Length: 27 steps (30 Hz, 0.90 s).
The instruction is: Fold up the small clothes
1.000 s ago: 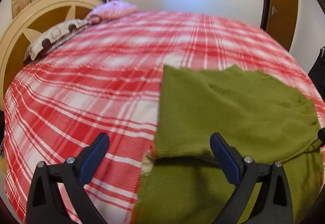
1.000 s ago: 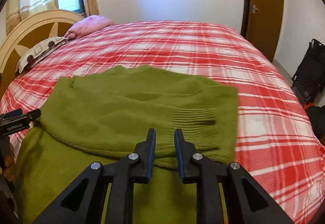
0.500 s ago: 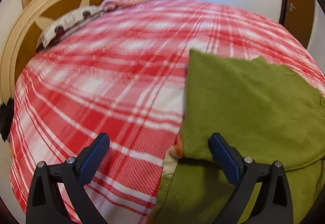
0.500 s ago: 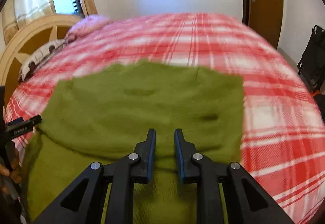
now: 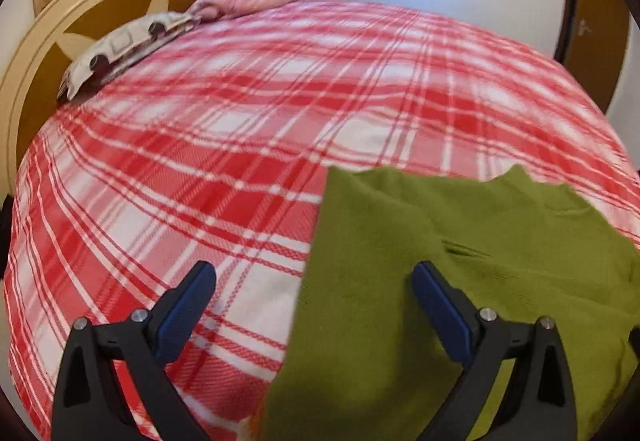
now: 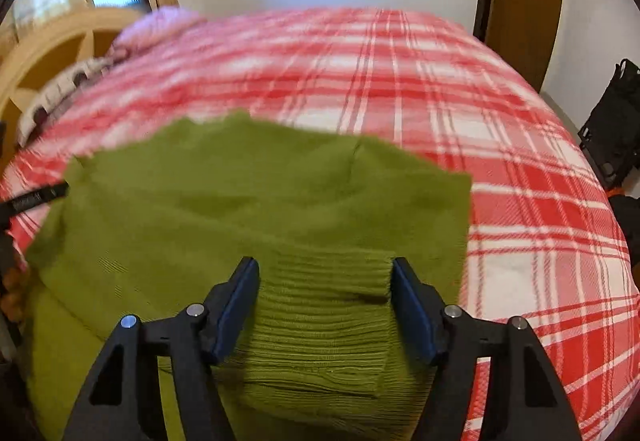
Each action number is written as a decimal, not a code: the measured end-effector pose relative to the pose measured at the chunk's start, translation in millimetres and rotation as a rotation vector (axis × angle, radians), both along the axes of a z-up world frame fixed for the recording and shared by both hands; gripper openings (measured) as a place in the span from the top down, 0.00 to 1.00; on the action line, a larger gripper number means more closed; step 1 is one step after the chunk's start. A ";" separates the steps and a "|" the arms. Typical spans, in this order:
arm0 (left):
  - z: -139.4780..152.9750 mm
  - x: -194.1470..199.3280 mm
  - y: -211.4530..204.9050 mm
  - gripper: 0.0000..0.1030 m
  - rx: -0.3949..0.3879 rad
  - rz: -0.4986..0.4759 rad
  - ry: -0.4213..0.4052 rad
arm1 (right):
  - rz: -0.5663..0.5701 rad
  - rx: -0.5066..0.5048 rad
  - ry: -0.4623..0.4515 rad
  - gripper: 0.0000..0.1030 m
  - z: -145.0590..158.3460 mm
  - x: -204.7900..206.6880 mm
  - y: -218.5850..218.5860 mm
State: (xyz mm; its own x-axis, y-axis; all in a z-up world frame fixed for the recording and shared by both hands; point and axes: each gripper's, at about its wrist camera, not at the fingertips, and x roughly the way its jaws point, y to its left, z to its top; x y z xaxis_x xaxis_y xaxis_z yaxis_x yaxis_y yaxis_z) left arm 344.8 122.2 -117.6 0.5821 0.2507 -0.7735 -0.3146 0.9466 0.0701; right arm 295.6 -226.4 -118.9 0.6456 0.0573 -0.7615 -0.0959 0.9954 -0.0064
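Green knit sweater [image 6: 248, 209] lies folded on the plaid bed [image 6: 520, 169]; right claw [image 6: 326, 305] gapes astride its ribbed cuff [image 6: 324, 305], left claw [image 5: 312, 305] spread wide over its edge, plaid beyond. No legible writing.

The green knitted sweater [image 6: 248, 209] runs off the bottom edge, its near part unseen. Motion blur smears the red-and-white plaid bedspread [image 6: 280, 53] toward the headboard end, and the dark folded object [image 6: 612, 129] beyond its right edge is perhaps a bag.
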 end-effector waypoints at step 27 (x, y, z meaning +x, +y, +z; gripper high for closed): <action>-26.4 -3.2 33.8 0.00 -0.175 0.134 -0.008 | -0.048 -0.198 -0.064 0.55 -3.6 -20.0 -6.4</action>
